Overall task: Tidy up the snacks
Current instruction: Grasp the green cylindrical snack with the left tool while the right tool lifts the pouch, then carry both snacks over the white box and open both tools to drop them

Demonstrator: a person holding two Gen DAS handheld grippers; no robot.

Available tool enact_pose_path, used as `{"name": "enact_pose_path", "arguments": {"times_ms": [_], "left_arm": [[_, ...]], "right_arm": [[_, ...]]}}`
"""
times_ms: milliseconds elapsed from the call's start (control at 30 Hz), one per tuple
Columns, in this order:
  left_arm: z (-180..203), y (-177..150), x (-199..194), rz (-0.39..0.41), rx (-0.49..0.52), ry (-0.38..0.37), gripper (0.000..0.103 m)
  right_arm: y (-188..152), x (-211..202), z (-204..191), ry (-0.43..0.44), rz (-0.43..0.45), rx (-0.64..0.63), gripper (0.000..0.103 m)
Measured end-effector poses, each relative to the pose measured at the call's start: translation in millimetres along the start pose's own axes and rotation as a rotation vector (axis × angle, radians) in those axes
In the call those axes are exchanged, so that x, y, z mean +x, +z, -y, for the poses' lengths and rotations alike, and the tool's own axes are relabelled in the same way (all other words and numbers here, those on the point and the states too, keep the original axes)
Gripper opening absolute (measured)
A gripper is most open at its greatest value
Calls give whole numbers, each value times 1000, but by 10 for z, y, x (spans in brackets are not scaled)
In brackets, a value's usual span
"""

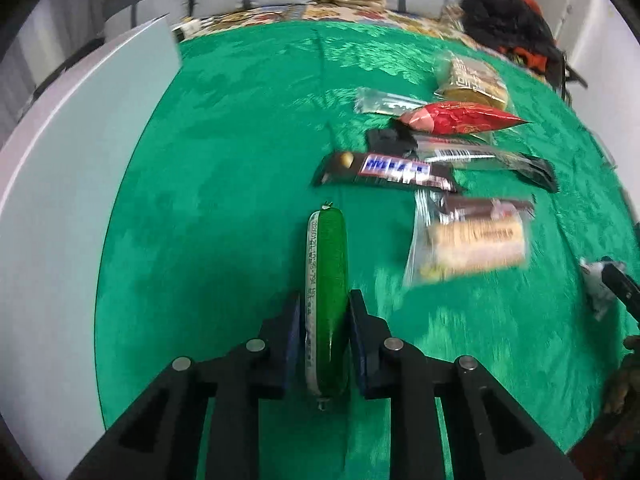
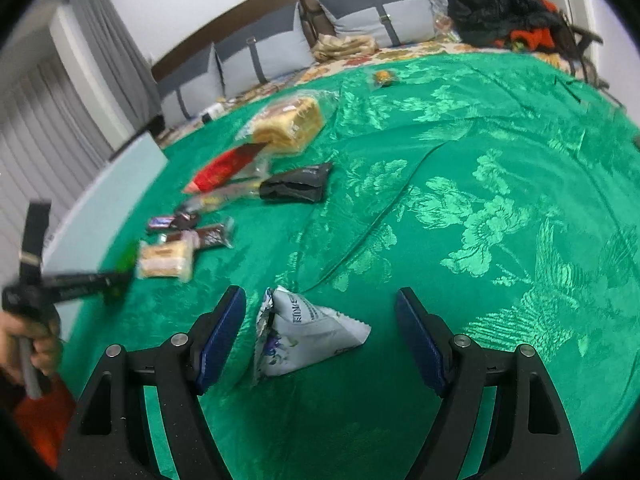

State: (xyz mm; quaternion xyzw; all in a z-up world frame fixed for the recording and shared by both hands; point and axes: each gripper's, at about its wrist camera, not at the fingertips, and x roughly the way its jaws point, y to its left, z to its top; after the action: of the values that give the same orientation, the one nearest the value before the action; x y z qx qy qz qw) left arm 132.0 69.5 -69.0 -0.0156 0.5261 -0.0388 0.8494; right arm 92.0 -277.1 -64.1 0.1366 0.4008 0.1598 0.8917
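Note:
My left gripper [image 1: 325, 299] is shut on a green sausage stick [image 1: 326, 248], which points away along the fingers over the green cloth [image 1: 200, 208]. To its right lies a row of snacks: a chocolate bar [image 1: 388, 170], a red packet [image 1: 460, 118], a wrapped cake [image 1: 472, 244] and a dark wrapper [image 1: 500, 158]. In the right wrist view my right gripper [image 2: 320, 294] stands open around a white-grey pouch [image 2: 312, 332] lying on the cloth; neither pad touches it. The left gripper [image 2: 116, 280] shows blurred at far left, with the green stick [image 2: 127, 258] at its tip.
A white board [image 1: 60, 200] borders the cloth on the left. A bagged bread loaf [image 2: 292, 122], a black pouch [image 2: 296, 184] and a small wrapped snack [image 2: 384, 77] lie farther back. Pillows [image 2: 376, 12] and a black-orange clothes pile [image 2: 504, 8] sit beyond. A hand [image 2: 36, 344] grips the left tool.

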Motion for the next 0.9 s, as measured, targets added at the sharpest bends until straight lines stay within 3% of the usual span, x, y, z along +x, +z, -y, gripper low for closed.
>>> {"name": "enact_pose_path", "arguments": {"times_ms": [133, 267, 300, 367, 600, 767, 900], "left_arm": [[-157, -296, -147, 16, -104, -73, 22], [-196, -411, -235, 21, -172, -135, 22], [-209, -396, -274, 29, -184, -150, 22], [-234, -345, -389, 61, -208, -180, 22], [-354, -281, -803, 159, -277, -262, 22], [-551, -230, -1135, 230, -324, -302, 22], [-879, -162, -1482, 300, -361, -291, 22]], "right_arm": [[-13, 58, -166, -16, -63, -60, 80], [5, 235, -409, -137, -139, -177, 80], [-4, 271, -459, -182, -157, -213, 75], [-40, 266, -528, -256, -165, -265, 45], [-134, 10, -530, -234, -123, -184, 42], [153, -212, -767, -154, -67, -158, 42], [401, -284, -1123, -60, -44, -177, 42]]}}
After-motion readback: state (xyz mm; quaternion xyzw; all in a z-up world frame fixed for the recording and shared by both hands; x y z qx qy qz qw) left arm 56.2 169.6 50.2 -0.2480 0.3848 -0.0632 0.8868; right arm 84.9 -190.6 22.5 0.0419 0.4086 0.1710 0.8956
